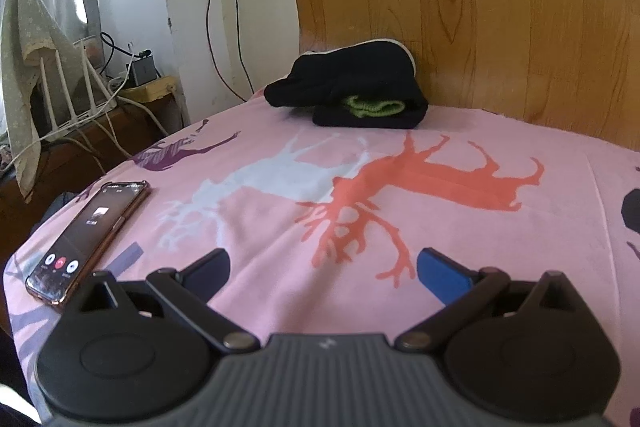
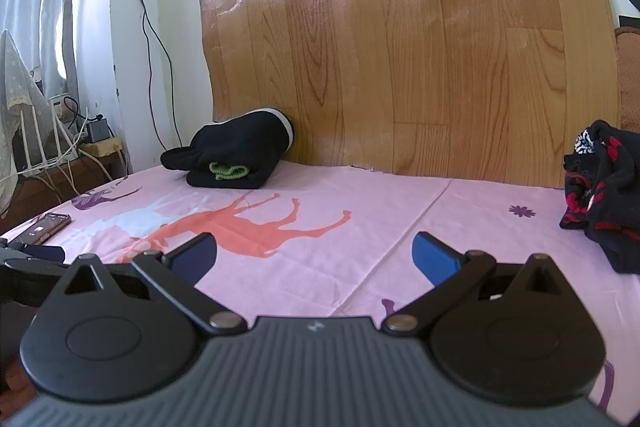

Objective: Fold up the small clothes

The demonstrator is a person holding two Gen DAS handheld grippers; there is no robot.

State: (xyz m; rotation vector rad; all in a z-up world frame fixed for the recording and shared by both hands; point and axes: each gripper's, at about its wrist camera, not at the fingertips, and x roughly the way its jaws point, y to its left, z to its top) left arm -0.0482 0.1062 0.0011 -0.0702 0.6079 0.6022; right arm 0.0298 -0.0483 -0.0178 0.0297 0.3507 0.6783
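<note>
No legible text; phone (image 1: 86,241) screen writing too small.

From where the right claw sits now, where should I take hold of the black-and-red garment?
Grip the black-and-red garment at its bunched near-left edge, coming in from its left with the open right claw. It lies crumpled, and that raised fold probably faces the claw.

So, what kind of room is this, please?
Probably a bedroom at home. The grippers hover over a pink sheet with animal prints, spread like a bed, against a wooden board. A phone lies on it, and dark clothes sit nearby.
</note>
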